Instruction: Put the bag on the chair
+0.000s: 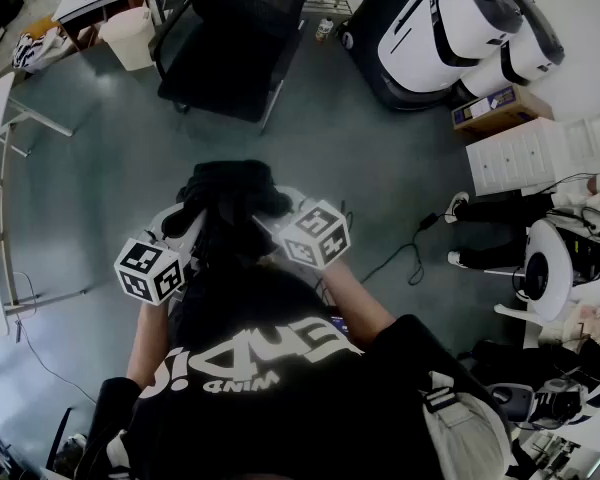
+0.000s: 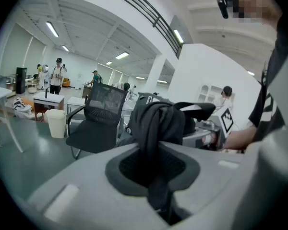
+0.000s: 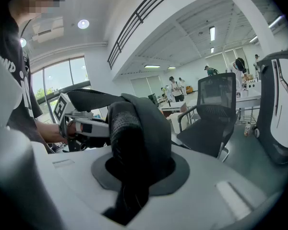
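We are holding the black fabric bag [image 1: 230, 196] in front of our chest, clear of the floor, with both tools sharing it. The left gripper [image 2: 156, 174] is pinching a dark strap of the bag between narrow jaws. The right gripper [image 3: 132, 176] is clamping a bunched fold of the same bag, its jaws just as narrow. The black mesh office chair [image 1: 235, 48] is standing at twelve o'clock from us, well apart, with its seat bare. A white waste bin [image 1: 130, 36] is sitting at about eleven o'clock, just beside the chair's arm.

We are judging this as the carrying step, since the bag is not yet near the seat. To do it well, we are aiming straight for twelve o'clock and steering wide of the bin. We are planning to hold both grippers at one height so the soft load is not swinging or twisting. At the chair, we are meaning to lift the bag over the front edge and lower it toward the back of the seat. Only when the cushion is taking the weight are we wanting to open both jaws together. Letting one go first is likely to tip the bag forward and off.
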`<action>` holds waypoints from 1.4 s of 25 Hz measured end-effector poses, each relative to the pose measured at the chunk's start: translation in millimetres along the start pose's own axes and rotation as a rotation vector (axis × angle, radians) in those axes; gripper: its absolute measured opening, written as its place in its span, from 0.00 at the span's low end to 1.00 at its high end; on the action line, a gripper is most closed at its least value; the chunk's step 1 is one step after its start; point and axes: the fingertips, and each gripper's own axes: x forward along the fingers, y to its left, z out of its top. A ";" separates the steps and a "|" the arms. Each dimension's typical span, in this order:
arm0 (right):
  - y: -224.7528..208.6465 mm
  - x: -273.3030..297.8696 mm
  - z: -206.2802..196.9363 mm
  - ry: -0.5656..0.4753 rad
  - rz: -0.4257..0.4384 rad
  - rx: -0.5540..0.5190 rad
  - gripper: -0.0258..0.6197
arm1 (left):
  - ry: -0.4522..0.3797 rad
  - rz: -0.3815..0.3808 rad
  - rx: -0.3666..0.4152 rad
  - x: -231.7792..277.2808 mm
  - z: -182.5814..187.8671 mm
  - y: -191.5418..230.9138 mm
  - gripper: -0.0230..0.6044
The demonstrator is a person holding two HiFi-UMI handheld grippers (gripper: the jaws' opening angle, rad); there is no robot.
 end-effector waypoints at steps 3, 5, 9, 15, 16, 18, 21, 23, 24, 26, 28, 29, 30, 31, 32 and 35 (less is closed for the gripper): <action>-1.8 10.2 2.6 0.004 -0.002 0.000 0.15 | 0.001 0.004 0.002 -0.7 1.6 10.6 0.12; -3.7 17.2 4.4 0.007 -0.005 0.001 0.15 | 0.002 0.005 0.006 -0.7 2.4 17.7 0.12; -7.1 30.0 7.0 0.014 -0.010 0.011 0.15 | 0.003 -0.009 0.004 -0.9 4.0 30.4 0.12; -8.2 55.6 18.7 0.014 -0.039 0.023 0.15 | -0.002 -0.055 0.008 -5.8 11.8 57.7 0.12; -7.8 61.9 19.7 0.013 -0.046 0.027 0.15 | -0.002 -0.064 0.008 -7.2 12.1 64.4 0.12; -7.5 75.1 22.2 0.010 -0.059 0.040 0.15 | -0.002 -0.087 0.008 -10.0 13.3 78.3 0.12; -5.7 93.5 32.8 0.008 -0.074 0.065 0.15 | 0.002 -0.120 0.011 -16.7 22.6 98.1 0.12; -5.8 104.3 44.3 0.003 -0.085 0.080 0.15 | 0.006 -0.135 0.015 -19.5 32.9 110.8 0.12; -7.2 108.4 49.3 0.001 -0.089 0.087 0.15 | 0.009 -0.139 0.016 -19.1 37.6 116.0 0.12; -14.0 113.0 55.8 -0.001 -0.094 0.099 0.15 | 0.018 -0.143 0.017 -13.6 44.5 123.1 0.12; -20.8 116.9 59.6 -0.004 -0.090 0.108 0.15 | 0.024 -0.141 0.016 -8.4 49.0 128.7 0.12; -22.6 120.2 61.6 -0.005 -0.086 0.112 0.15 | 0.024 -0.140 0.015 -7.9 51.1 132.4 0.12; -23.7 124.7 64.5 -0.006 -0.083 0.114 0.15 | 0.024 -0.138 0.015 -8.3 53.9 137.3 0.12; -24.8 129.7 68.0 -0.008 -0.081 0.116 0.15 | 0.023 -0.135 0.015 -8.8 57.1 142.9 0.12; -26.1 134.6 71.8 -0.011 -0.078 0.119 0.15 | 0.021 -0.132 0.015 -9.0 60.6 148.4 0.12; -32.7 145.3 81.2 -0.016 -0.071 0.130 0.15 | 0.012 -0.115 0.005 -5.5 70.4 161.5 0.12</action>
